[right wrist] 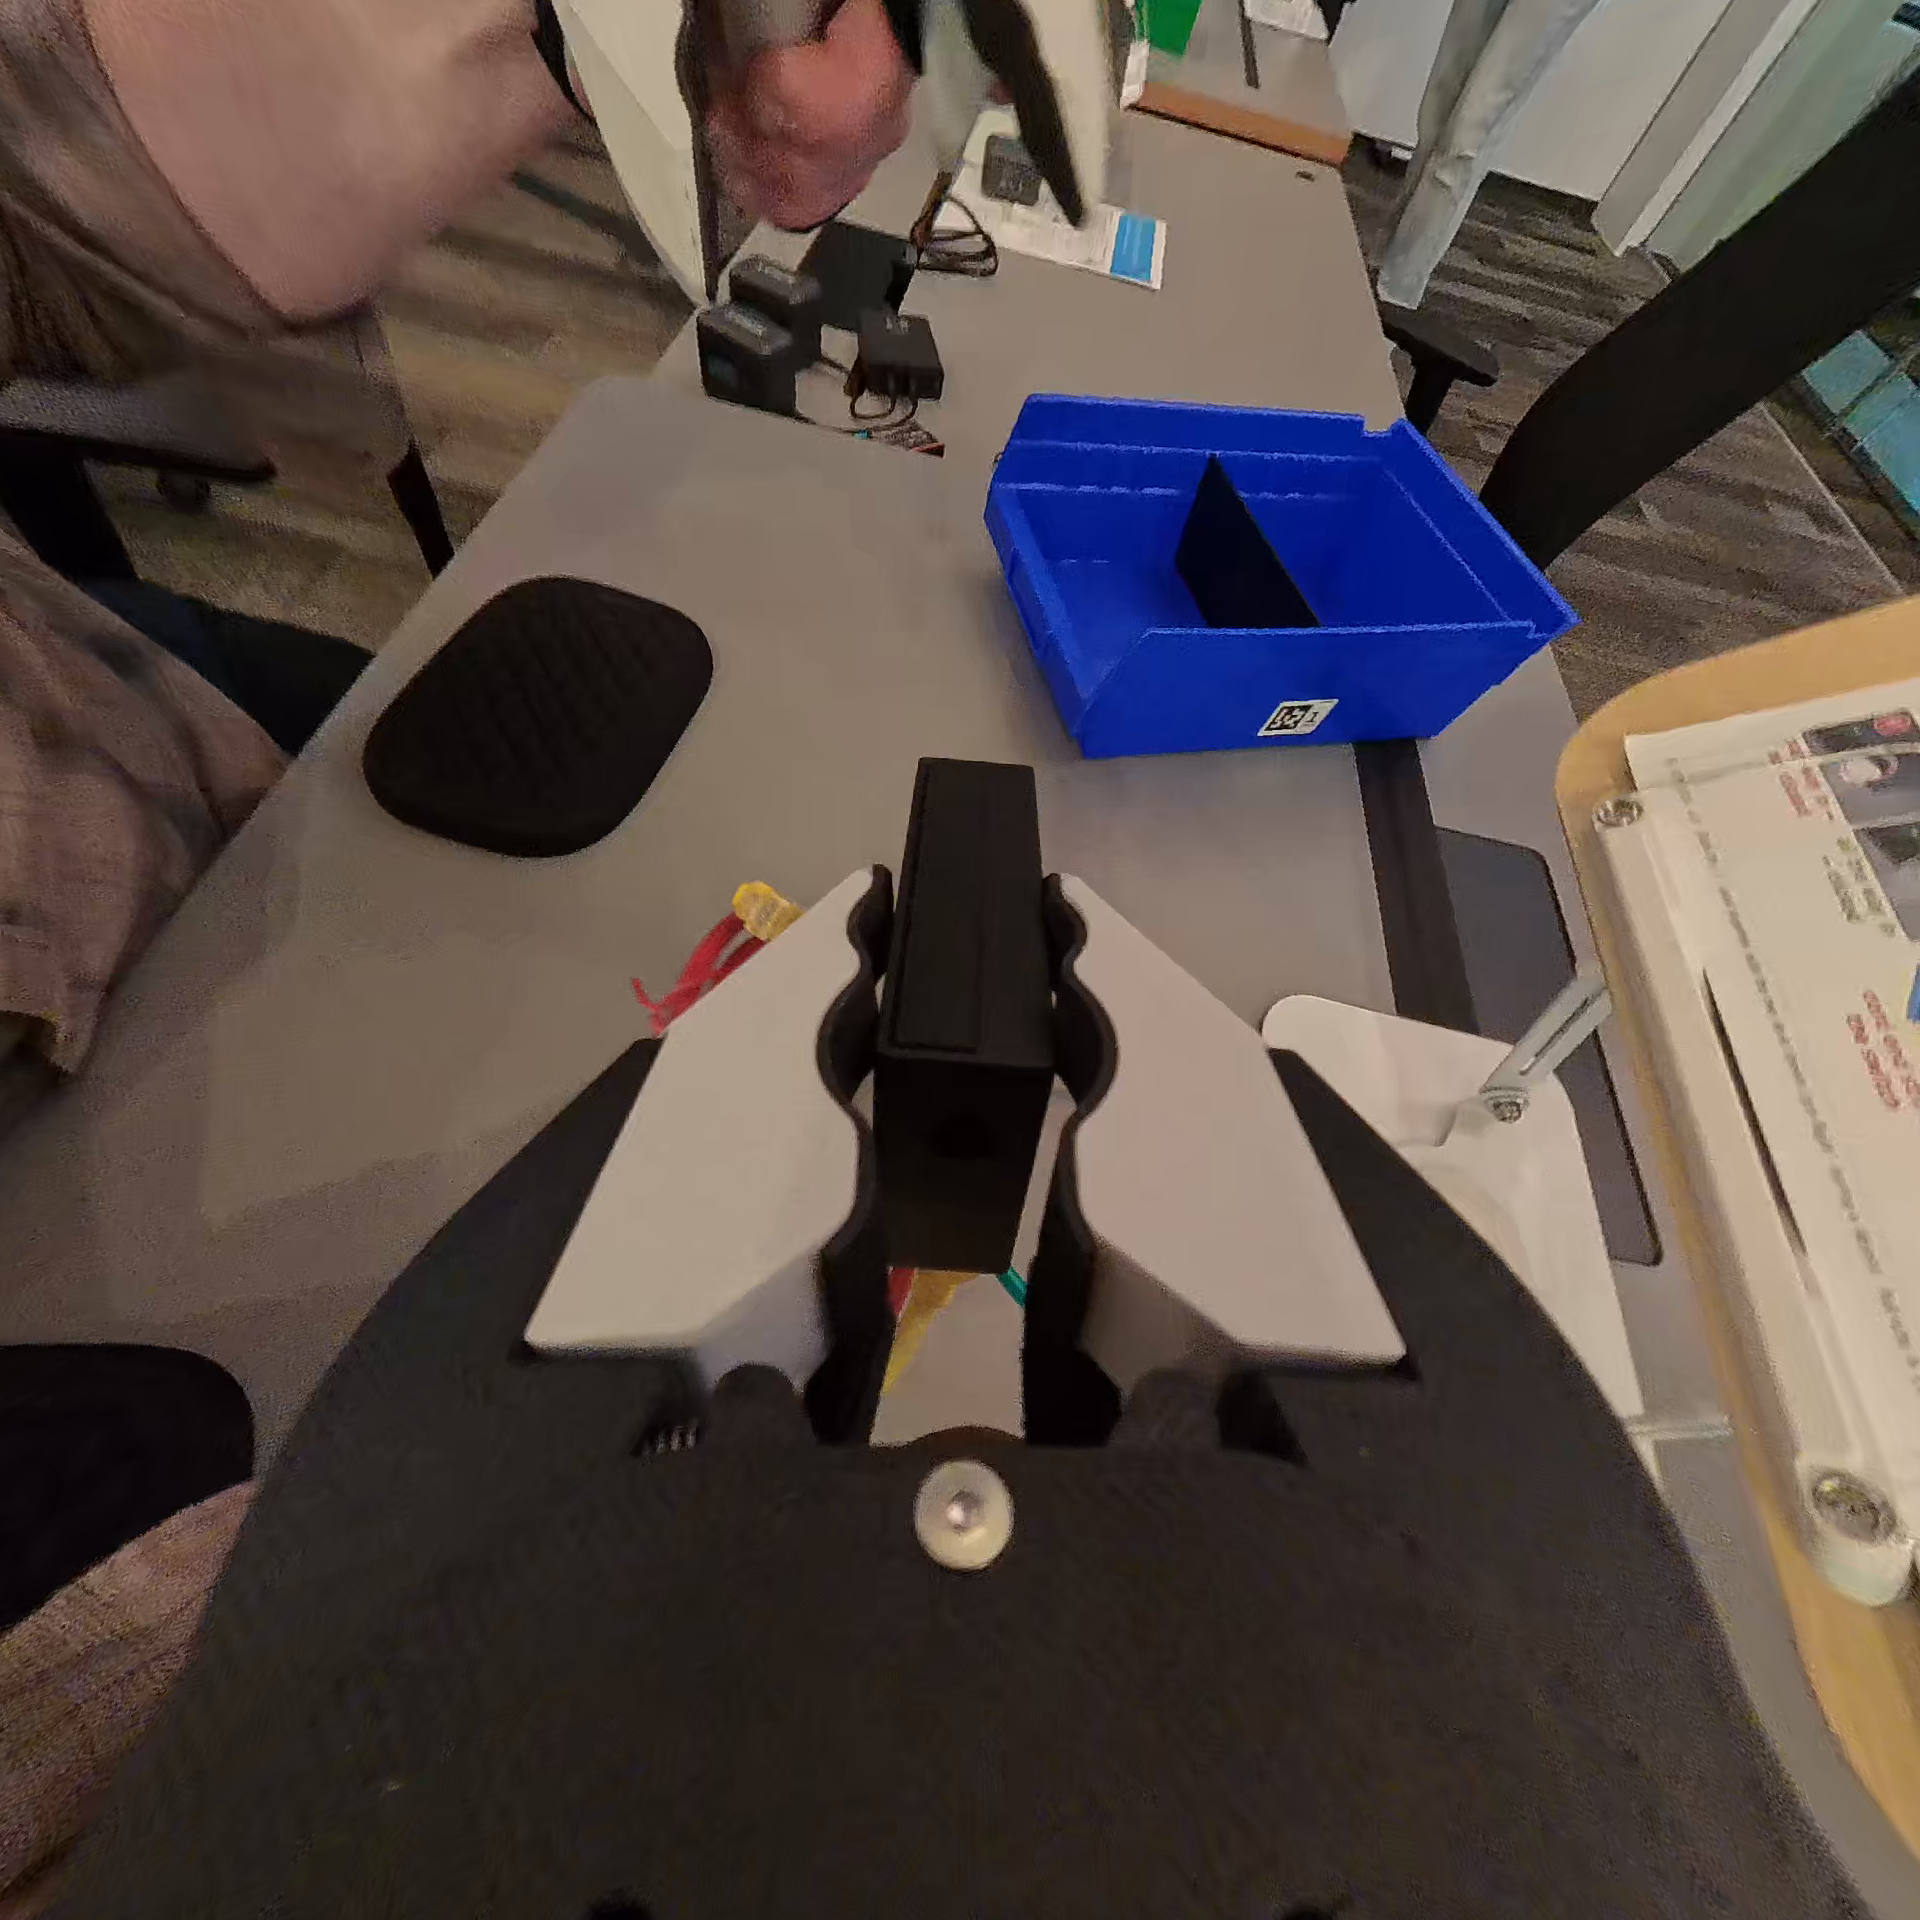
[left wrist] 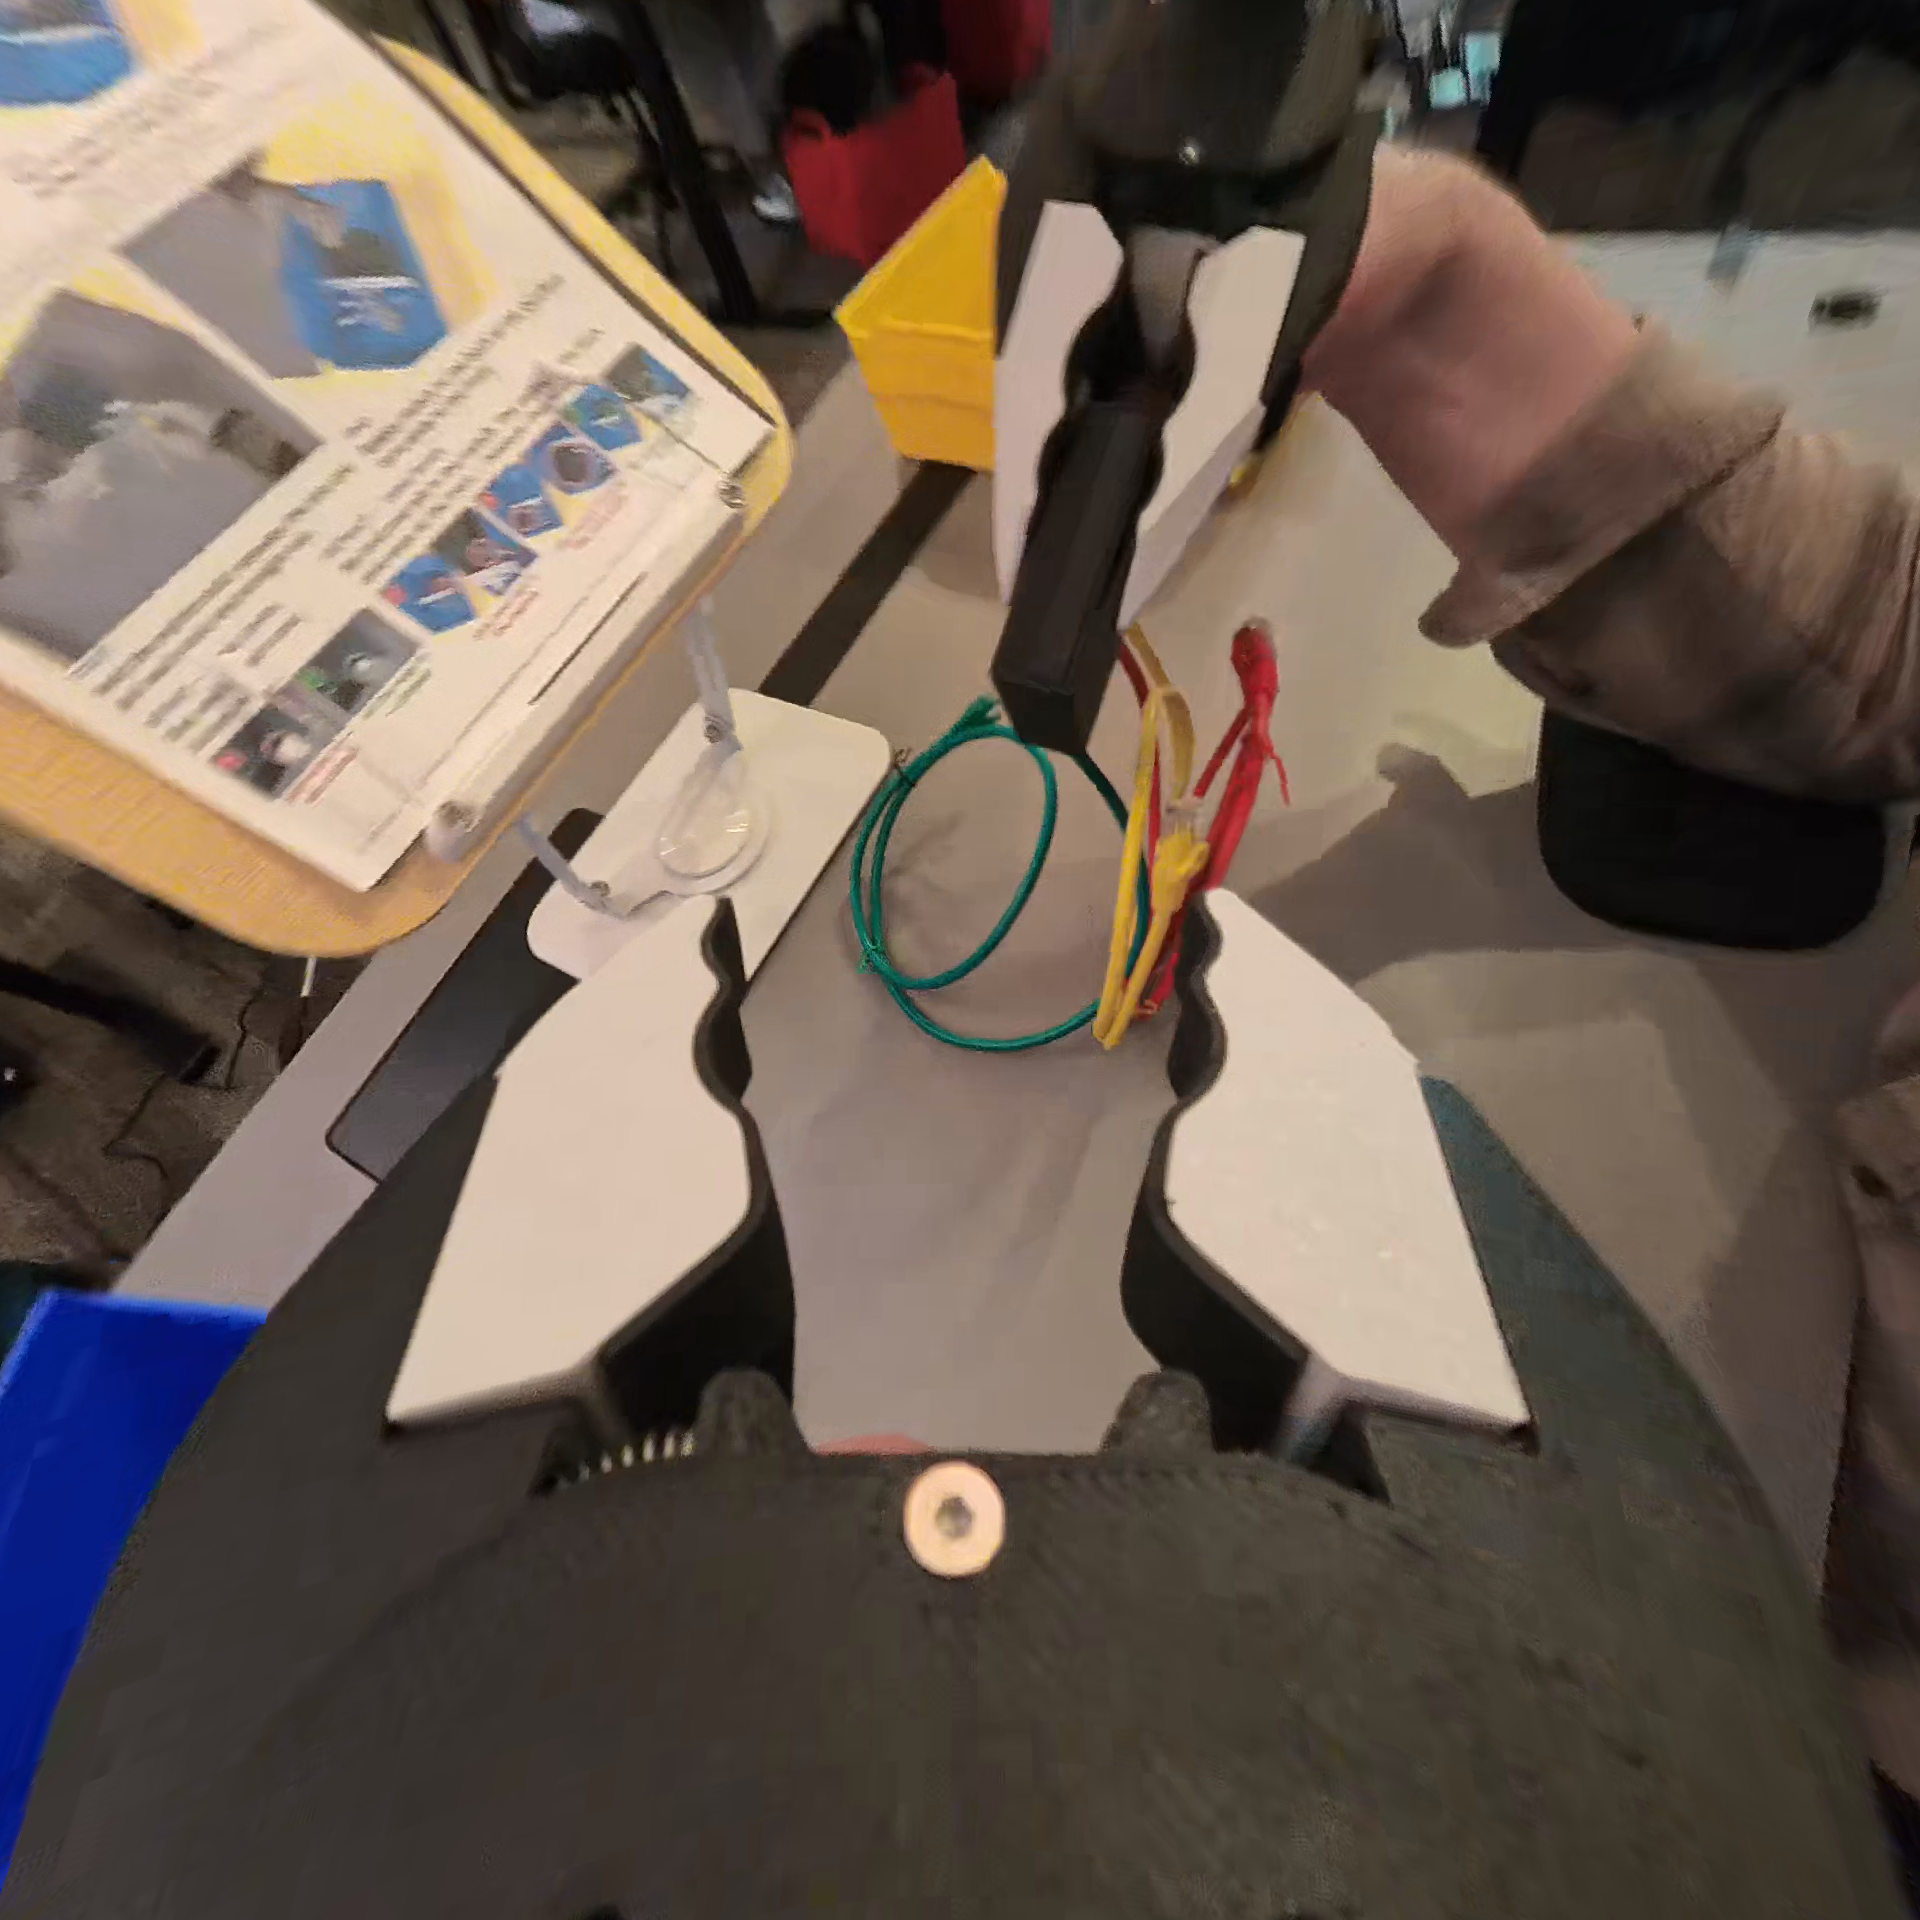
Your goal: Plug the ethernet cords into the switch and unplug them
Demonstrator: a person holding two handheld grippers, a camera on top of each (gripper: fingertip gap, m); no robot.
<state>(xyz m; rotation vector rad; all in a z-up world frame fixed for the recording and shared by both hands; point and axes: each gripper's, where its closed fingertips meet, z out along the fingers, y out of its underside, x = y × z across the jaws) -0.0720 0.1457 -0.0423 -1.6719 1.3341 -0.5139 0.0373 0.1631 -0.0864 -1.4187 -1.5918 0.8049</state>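
Note:
My right gripper (right wrist: 966,914) is shut on the black switch (right wrist: 966,997) and holds it above the grey table. The left wrist view shows that gripper (left wrist: 1127,582) from the front, with the switch (left wrist: 1070,582) hanging down between its fingers. A green cord (left wrist: 961,883), a yellow cord (left wrist: 1148,873) and a red cord (left wrist: 1252,727) lie coiled on the table under the switch; the red and yellow seem to run up to it. The red cord (right wrist: 696,971) and a yellow plug (right wrist: 764,909) peek out left of my right fingers. My left gripper (left wrist: 961,945) is open and empty, just short of the cords.
A blue bin (right wrist: 1268,582) with a black divider stands ahead on the table (right wrist: 831,582). A black pad (right wrist: 540,717) lies at left. A tilted instruction board on a white stand (left wrist: 717,810) is at the side, a yellow bin (left wrist: 930,332) beyond. A person's sleeve (left wrist: 1662,582) is close.

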